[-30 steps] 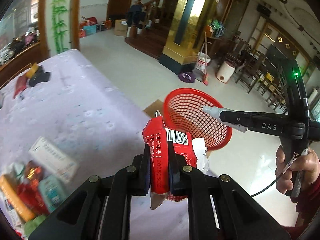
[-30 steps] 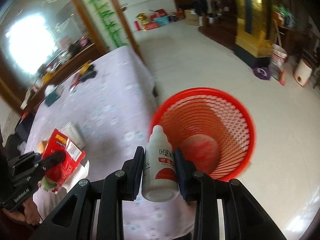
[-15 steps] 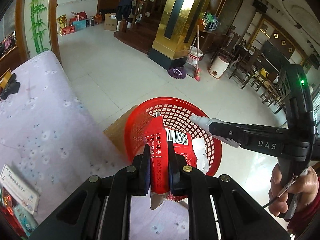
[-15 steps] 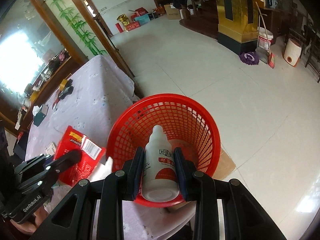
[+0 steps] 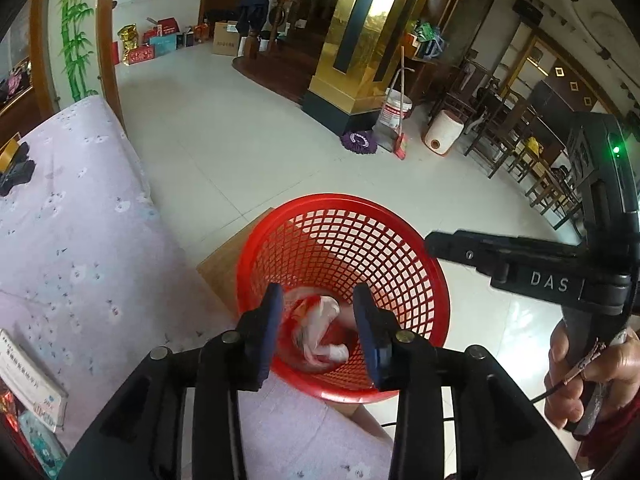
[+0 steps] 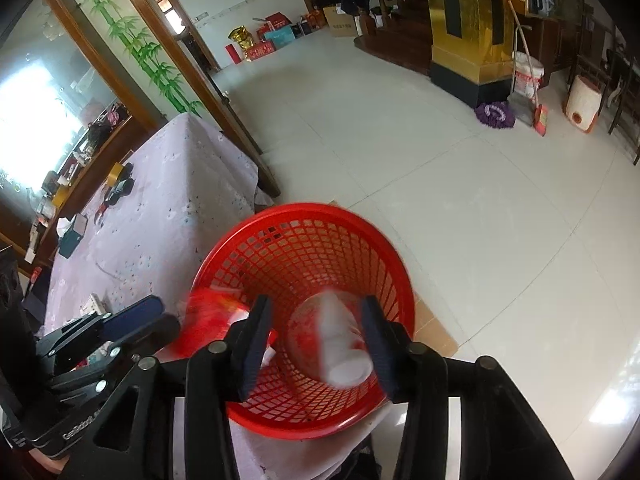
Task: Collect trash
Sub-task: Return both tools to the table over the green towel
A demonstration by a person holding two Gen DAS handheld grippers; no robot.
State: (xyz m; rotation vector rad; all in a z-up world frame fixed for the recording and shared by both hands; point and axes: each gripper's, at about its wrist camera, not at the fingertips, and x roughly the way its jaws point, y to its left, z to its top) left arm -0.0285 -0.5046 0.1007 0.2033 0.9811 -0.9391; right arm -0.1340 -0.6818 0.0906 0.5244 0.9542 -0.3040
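— Left wrist view: what's with the left gripper (image 5: 318,326)?
— Its jaws have just been opening, nothing clamped; the red packet (image 5: 316,320) lies blurred down in the red basket (image 5: 416,256) at six o'clock.
— And the right gripper (image 6: 316,344)?
— Also just parted; the white bottle (image 6: 340,344) is blurred between them, untouched, over the basket.

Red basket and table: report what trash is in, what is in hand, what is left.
Done: the red packet and the white bottle, both blurred, are dropping into the red basket. In hand: nothing; the left gripper and right gripper have just been opening and stand open above the basket. Left: a white box and colourful wrappers on the table.
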